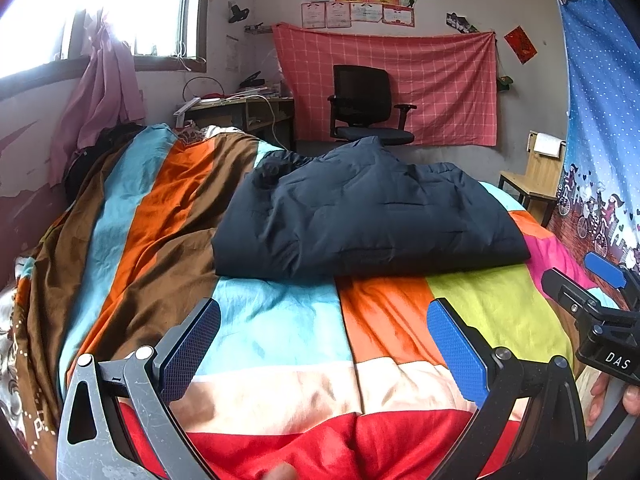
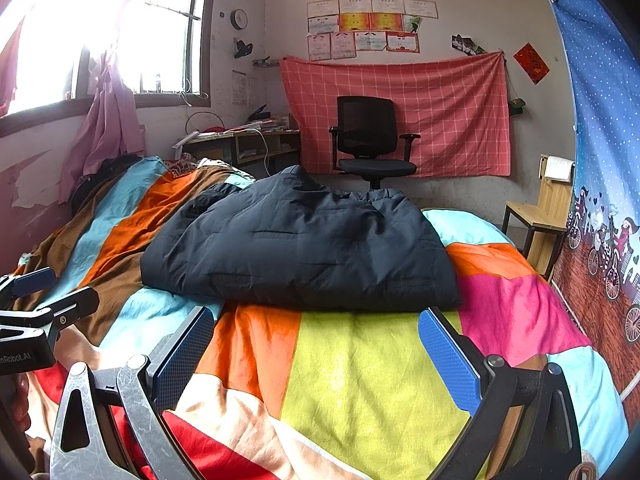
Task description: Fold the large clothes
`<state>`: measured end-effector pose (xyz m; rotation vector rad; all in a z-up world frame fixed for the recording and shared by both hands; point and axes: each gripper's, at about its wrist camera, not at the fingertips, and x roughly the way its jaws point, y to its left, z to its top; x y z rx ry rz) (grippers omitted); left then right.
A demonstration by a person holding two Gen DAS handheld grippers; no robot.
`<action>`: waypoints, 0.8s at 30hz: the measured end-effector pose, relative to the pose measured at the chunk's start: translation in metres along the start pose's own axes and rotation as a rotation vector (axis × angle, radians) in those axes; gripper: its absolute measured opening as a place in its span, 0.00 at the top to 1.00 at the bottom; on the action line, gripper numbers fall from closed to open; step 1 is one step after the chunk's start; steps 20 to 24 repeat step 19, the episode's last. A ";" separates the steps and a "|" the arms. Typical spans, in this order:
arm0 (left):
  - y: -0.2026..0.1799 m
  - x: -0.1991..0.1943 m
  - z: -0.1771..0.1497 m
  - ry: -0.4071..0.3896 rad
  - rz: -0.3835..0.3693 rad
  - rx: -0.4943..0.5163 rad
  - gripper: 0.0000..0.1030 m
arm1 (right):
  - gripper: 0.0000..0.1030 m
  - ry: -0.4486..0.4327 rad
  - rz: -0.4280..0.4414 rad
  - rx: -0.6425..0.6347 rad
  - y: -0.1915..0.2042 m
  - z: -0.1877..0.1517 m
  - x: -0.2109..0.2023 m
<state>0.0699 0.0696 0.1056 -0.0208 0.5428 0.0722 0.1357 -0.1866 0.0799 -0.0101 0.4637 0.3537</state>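
The dark jacket point(image 1: 368, 216) lies folded on the striped bedcover point(image 1: 280, 320), at twelve o'clock from both tools, long side across; left gripper point(image 1: 324, 340) and right gripper point(image 2: 316, 344) gape empty, about equally near

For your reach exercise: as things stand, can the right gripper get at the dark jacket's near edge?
Probably yes. The right gripper is open, and only bare bedspread lies between it and the jacket.
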 end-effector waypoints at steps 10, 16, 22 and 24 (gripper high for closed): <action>0.010 0.001 -0.001 0.011 0.080 -0.057 0.02 | 0.00 -0.001 0.000 -0.001 0.000 -0.001 0.000; 0.009 0.000 -0.002 0.006 0.086 -0.049 0.02 | 0.00 -0.001 0.004 0.000 0.000 -0.001 0.000; 0.009 0.000 -0.002 0.007 0.088 -0.049 0.02 | 0.00 0.000 0.002 -0.001 0.000 -0.001 0.000; 0.009 0.000 -0.002 0.007 0.088 -0.049 0.02 | 0.00 0.000 0.002 -0.001 0.000 -0.001 0.000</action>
